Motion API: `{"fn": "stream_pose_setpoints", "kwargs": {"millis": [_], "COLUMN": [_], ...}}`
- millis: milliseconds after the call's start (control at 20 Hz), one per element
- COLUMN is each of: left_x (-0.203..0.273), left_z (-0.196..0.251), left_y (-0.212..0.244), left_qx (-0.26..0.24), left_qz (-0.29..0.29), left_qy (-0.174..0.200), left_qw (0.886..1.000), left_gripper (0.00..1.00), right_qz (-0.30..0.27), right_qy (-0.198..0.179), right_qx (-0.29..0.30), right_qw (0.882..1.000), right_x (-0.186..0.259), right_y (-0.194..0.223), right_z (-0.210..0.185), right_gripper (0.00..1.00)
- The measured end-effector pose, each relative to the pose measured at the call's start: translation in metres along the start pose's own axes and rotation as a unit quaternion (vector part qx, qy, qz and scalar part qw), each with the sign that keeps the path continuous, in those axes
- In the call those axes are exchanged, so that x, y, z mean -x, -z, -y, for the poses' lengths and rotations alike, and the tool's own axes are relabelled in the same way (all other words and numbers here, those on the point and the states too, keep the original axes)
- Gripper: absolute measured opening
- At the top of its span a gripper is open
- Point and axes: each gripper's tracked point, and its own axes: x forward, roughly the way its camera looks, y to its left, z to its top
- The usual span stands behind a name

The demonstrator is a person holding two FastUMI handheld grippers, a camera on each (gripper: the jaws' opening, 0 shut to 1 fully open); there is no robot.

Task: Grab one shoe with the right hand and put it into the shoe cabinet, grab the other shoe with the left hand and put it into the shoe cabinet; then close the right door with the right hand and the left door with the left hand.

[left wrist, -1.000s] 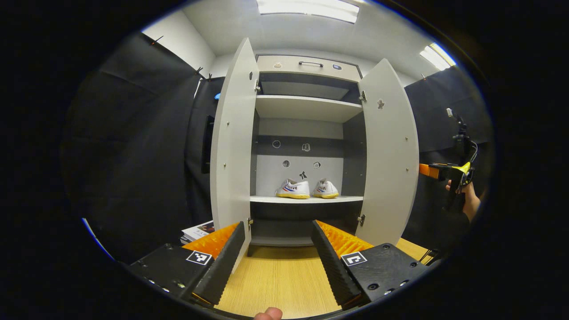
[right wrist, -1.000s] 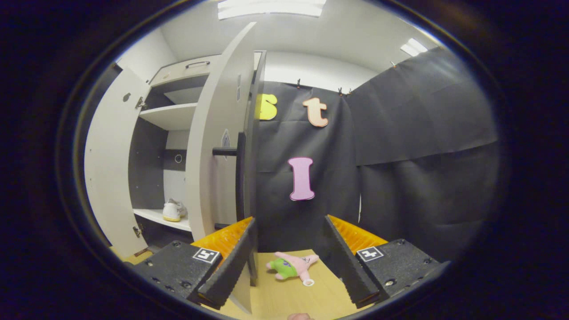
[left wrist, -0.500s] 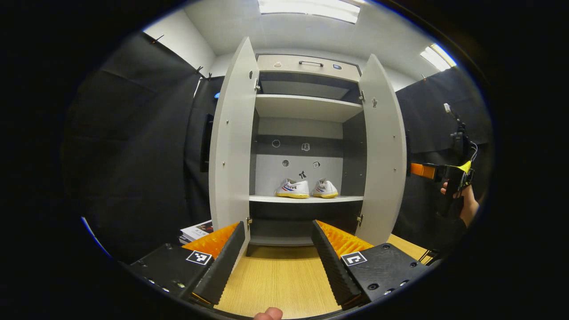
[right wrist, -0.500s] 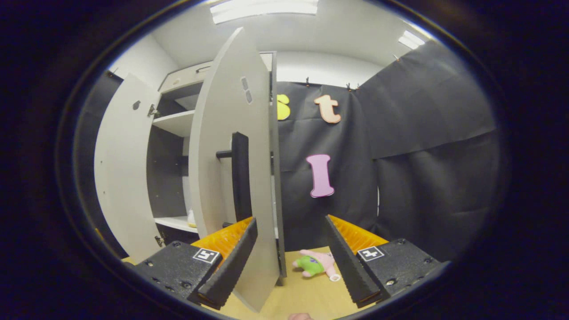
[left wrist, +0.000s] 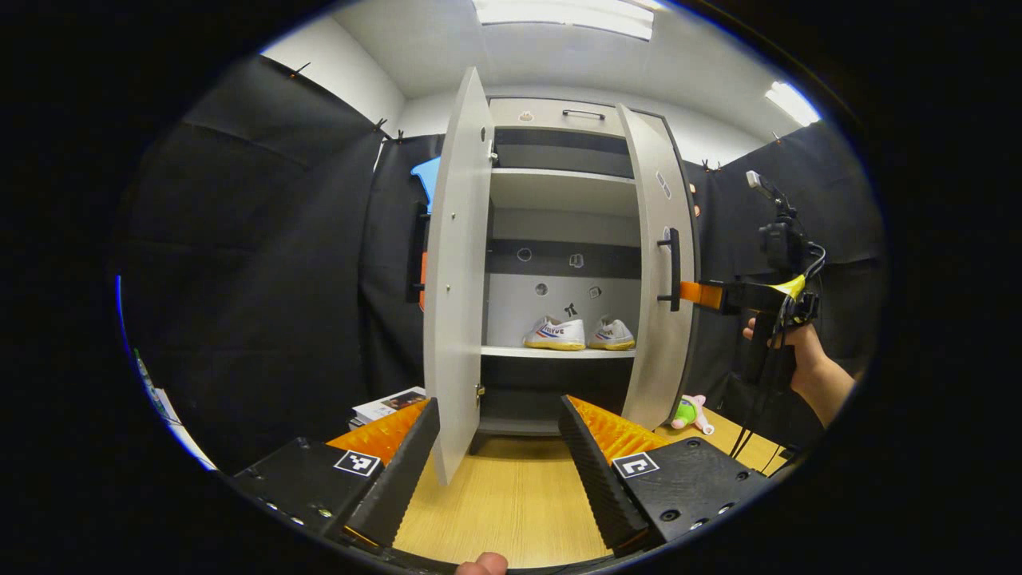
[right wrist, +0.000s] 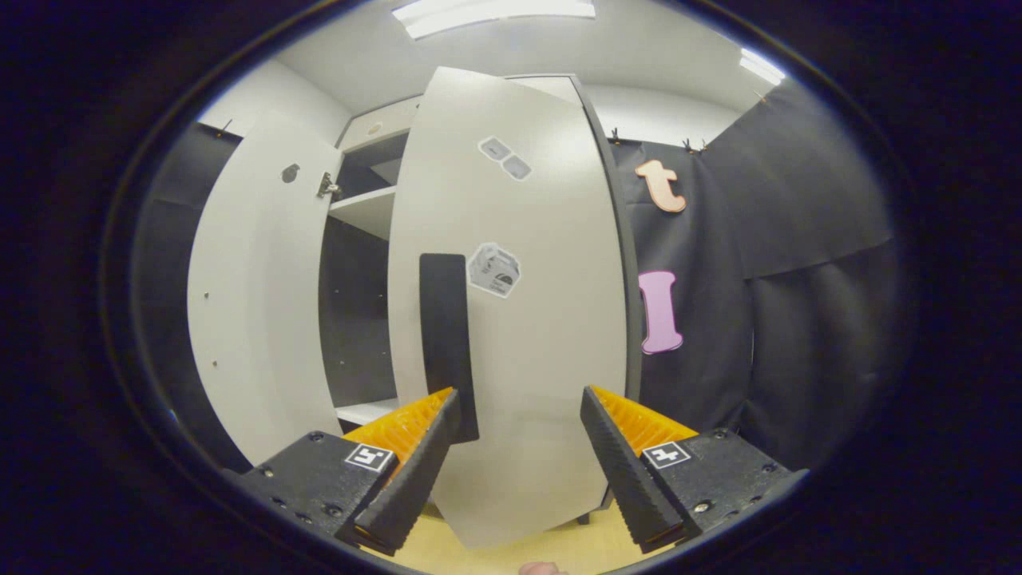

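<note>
Two white shoes [left wrist: 555,334] [left wrist: 611,334] stand side by side on the lower shelf [left wrist: 511,351] of the grey shoe cabinet. The left door [left wrist: 459,263] stands wide open, its edge just past my left gripper [left wrist: 498,402], which is open and holds nothing. The right door [left wrist: 663,271] is partly swung in. In the left gripper view, my right gripper [left wrist: 695,293], held by a hand [left wrist: 798,359], has its tip at the door's outer face beside the black handle [left wrist: 673,267]. In the right gripper view, my right gripper [right wrist: 519,394] is open, facing the right door [right wrist: 527,319] and its handle [right wrist: 447,343].
A pink and green plush toy [left wrist: 687,411] lies on the wooden floor [left wrist: 503,503] right of the cabinet. A stack of books [left wrist: 387,406] sits on the left. An upper shelf [left wrist: 559,188] and a top drawer [left wrist: 575,118] belong to the cabinet.
The right door has swung a good way toward shut with my right gripper behind it. My left gripper has shifted left, closer to the left door's edge.
</note>
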Motion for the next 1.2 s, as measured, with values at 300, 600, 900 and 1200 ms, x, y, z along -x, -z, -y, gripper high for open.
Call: {"fn": "stream_pose_setpoints", "kwargs": {"millis": [300,600,900,1200], "left_x": [-0.004,-0.042,-0.133,-0.171], "left_z": [-0.041,-0.120,-0.178,-0.187], "left_y": [0.004,-0.017,-0.038,-0.053], "left_qx": [0.012,-0.014,-0.013,0.004], "left_qz": [-0.009,0.006,-0.007,-0.005], "left_qy": [-0.032,-0.098,-0.098,-0.100], "left_qw": [0.999,0.995,0.995,0.995], "left_gripper": [0.90,0.90,0.90,0.90], "right_qz": [-0.021,-0.058,-0.043,-0.046], "right_qy": [-0.023,-0.009,0.009,0.013], "right_qx": [0.018,-0.014,0.009,0.002], "right_qw": [0.999,0.998,0.999,0.999], "right_x": [0.084,0.177,0.201,0.203], "right_y": [0.005,0.044,0.038,0.041], "right_z": [0.003,0.042,0.056,0.057], "right_gripper": [0.98,0.98,0.98,0.98]}}
